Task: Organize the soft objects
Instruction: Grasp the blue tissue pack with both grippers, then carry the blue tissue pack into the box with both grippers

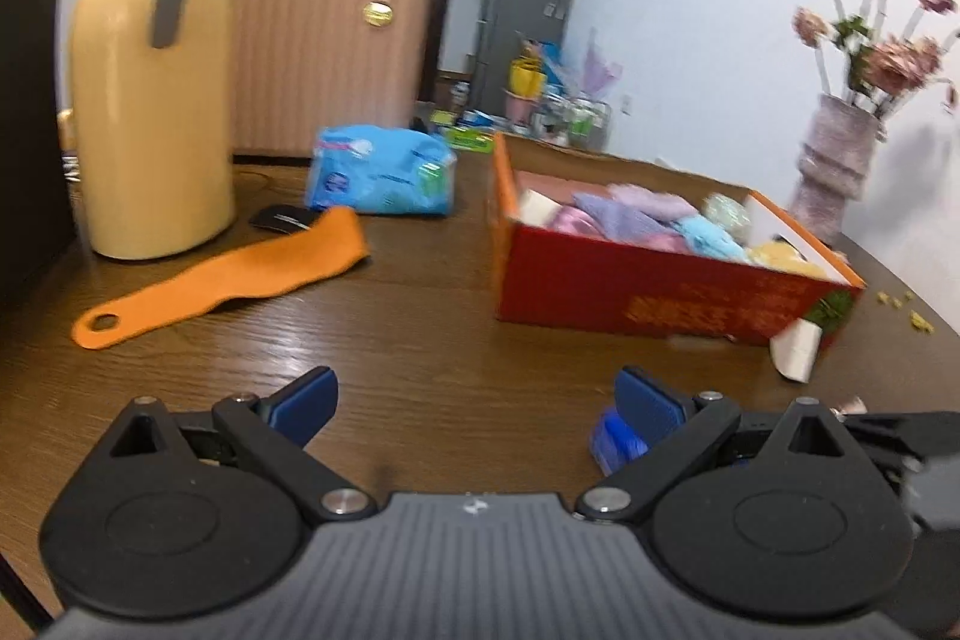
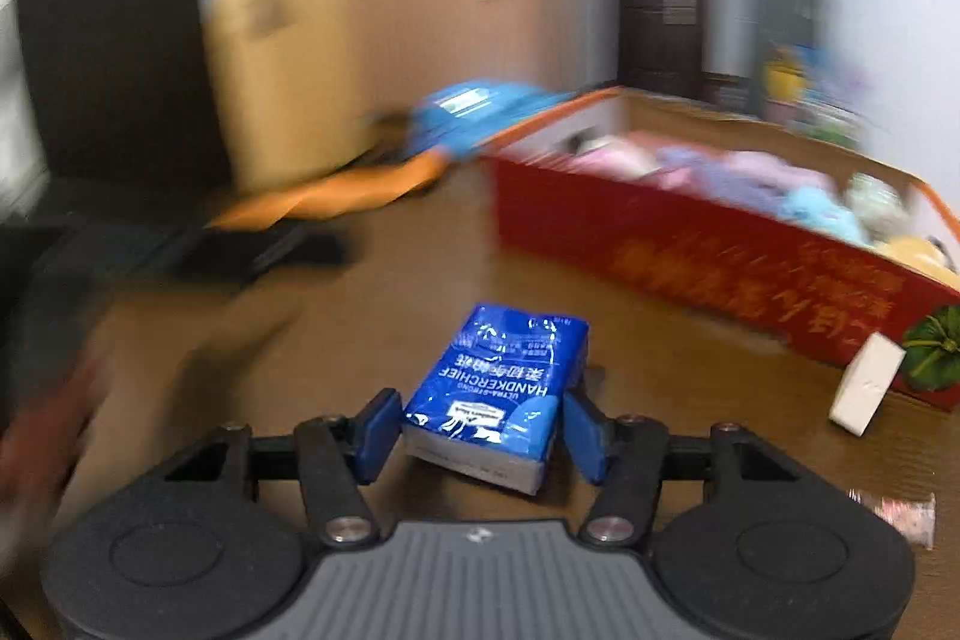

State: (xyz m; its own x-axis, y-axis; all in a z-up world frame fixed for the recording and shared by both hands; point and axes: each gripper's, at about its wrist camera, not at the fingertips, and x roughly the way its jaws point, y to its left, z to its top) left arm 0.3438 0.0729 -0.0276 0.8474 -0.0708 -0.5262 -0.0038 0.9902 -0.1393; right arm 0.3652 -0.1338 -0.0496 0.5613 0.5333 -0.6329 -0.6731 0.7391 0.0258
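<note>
A blue handkerchief tissue pack (image 2: 501,388) sits between the blue pads of my right gripper (image 2: 480,427), which is shut on it and holds it just above the wooden table (image 2: 390,292). A corner of the pack also shows in the left wrist view (image 1: 618,439). My left gripper (image 1: 474,400) is open and empty over the table (image 1: 420,328). A red open box (image 1: 660,289) full of pastel soft cloths (image 1: 636,217) stands ahead on the right; it also shows in the right wrist view (image 2: 750,268). A light blue soft pack (image 1: 381,175) lies at the back.
A yellow thermos jug (image 1: 153,100) and a pink suitcase (image 1: 324,52) stand at the back left. An orange strap (image 1: 228,274) lies on the table. A vase of flowers (image 1: 834,172) stands behind the box. A white block (image 2: 867,388) leans at the box's corner.
</note>
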